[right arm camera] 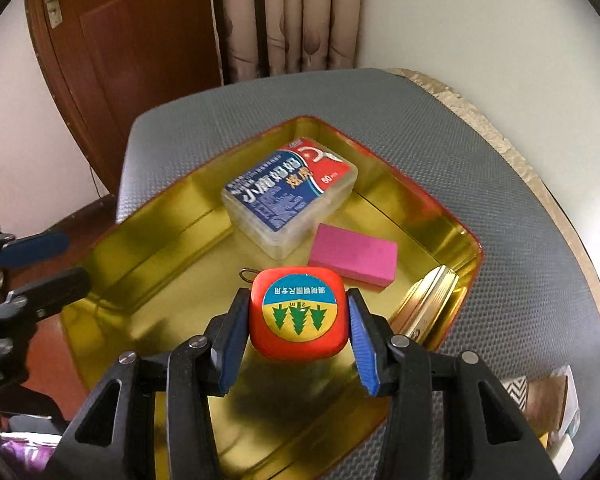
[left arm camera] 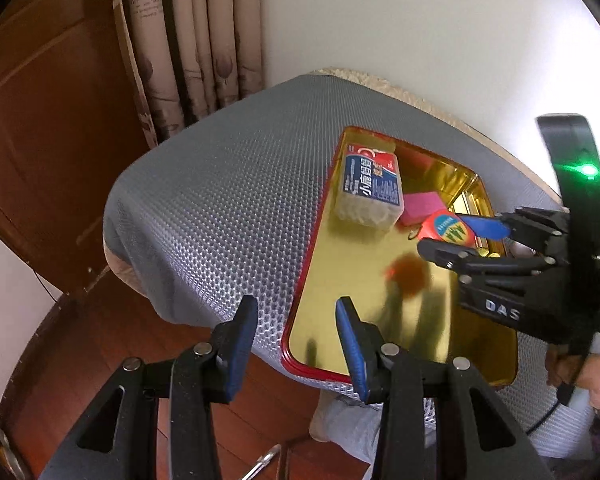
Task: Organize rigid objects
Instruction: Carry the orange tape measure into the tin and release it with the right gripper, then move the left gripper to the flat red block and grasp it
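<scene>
A gold tin tray with a red rim [left arm camera: 303, 280] [right arm camera: 420, 196] lies on a grey textured mat. In it rest a clear plastic box with a blue and red label [left arm camera: 370, 186] [right arm camera: 290, 196] and a pink block [left arm camera: 420, 208] [right arm camera: 354, 258]. My right gripper [right arm camera: 298, 312] [left arm camera: 456, 236] is shut on a red tape measure [right arm camera: 298, 320] [left arm camera: 444, 230], held just above the tray floor near the pink block. My left gripper [left arm camera: 296, 312] [right arm camera: 56, 264] stands open and empty over the tray's near left edge.
A round gold lid [right arm camera: 428, 304] leans against the tray's right wall. The grey mat [left arm camera: 220, 200] covers a round table beside a white wall, a curtain and a wooden door. Small boxes [right arm camera: 548, 400] sit at the table's near right. A person's hand [left arm camera: 592, 368] grips the right tool.
</scene>
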The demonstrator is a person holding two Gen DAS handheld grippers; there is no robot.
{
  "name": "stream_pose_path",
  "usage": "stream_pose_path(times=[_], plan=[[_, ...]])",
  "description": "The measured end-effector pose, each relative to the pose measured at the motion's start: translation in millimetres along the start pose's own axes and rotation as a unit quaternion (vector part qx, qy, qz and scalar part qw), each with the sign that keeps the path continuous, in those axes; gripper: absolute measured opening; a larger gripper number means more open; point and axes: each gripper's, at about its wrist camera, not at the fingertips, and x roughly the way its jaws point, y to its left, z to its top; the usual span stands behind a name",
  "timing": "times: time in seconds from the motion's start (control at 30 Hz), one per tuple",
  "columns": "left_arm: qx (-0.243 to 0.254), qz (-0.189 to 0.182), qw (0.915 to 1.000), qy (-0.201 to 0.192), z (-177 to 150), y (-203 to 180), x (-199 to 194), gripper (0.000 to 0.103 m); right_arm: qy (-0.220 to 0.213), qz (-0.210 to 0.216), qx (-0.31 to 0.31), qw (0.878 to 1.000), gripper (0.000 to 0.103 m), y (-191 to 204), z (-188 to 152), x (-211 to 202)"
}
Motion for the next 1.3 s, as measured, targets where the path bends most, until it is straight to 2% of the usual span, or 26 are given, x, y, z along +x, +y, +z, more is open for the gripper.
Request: stream_pose_path(times=[0.23,0.27,0.3,0.33,0.37,0.5,0.6,0.63,0.67,0.8,0.83,0.9,1.03,1.07,1.2,1.3], plan=[[-0.004,-0.003,0.9998,0.018,-0.5,0.6,7.1,0.041,0.01,0.005,0.004,1.0,0.045,-8.5,3.2,20.6],[-0.004,-0.002,0.9999,0.016,-0.4,0.3,6.9,0.041,0.006,0.009,0.007,1.0,0.047,-10.1,3.8,19.9],[-0.004,-0.001,0.9999,0.015,-0.1,0.1,6.4,0.041,0.001,0.011,0.011,1.0,0.057,-12.0,5.0,19.5],[-0.002,0.0,0.9999,0.013,0.2,-0.5,6.0,0.041,-0.013,0.009,0.018,1.0,0.069,-15.7,6.3,14.8],[-0.001,0.002,0.9999,0.011,0.0,-1.4,5.4,0.041,-0.027,0.01,0.023,0.999,0.073,-17.3,6.2,8.2],[0.004,0.004,1.0,0.005,-1.4,-2.6,2.5,0.041,-0.1,0.006,0.06,0.993,0.077,-30.9,-7.8,-36.0],[0.009,0.008,0.9999,0.002,-2.7,-4.9,1.0,0.041,-0.141,-0.039,0.107,0.983,0.093,-52.4,-46.1,-73.9],[0.011,0.008,0.9999,0.002,-3.5,-6.2,0.9,0.041,-0.147,-0.062,0.129,0.979,0.098,-63.6,-68.1,-86.1],[0.013,0.009,0.9999,0.002,-3.9,-6.8,0.3,0.041,-0.147,-0.077,0.144,0.976,0.098,-71.1,-84.4,-93.2],[0.042,0.006,0.999,-0.012,-6.3,-19.6,-6.0,0.041,-0.093,-0.173,0.187,0.962,0.098,-113.7,-170.4,-111.3],[0.057,-0.002,0.9982,-0.02,-7.2,-26.4,-10.5,0.041,-0.066,-0.208,0.196,0.956,0.098,-126.9,-197.7,-115.5],[0.077,-0.031,0.9961,-0.029,-10.2,-37.4,-20.1,0.041,-0.043,-0.243,0.212,0.945,0.098,-145.7,-234.2,-127.5],[0.148,-0.106,0.9824,-0.044,-15.3,-78.9,-41.2,0.041,-0.027,-0.295,0.242,0.924,0.098,-170.6,-284.4,-150.4],[0.167,-0.124,0.9773,-0.042,-15.3,-91.3,-43.9,0.041,-0.029,-0.294,0.258,0.92,0.098,-176.9,-294.9,-155.1],[0.244,-0.221,0.9442,-0.005,-10.5,-155.4,-36.5,0.041,-0.069,-0.26,0.306,0.913,0.099,-190.4,-308.8,-170.1],[0.279,-0.24,0.9298,0.015,-5.7,-195.3,-18.0,0.041,-0.085,-0.249,0.304,0.916,0.099,-189.9,-311.9,-176.1]])
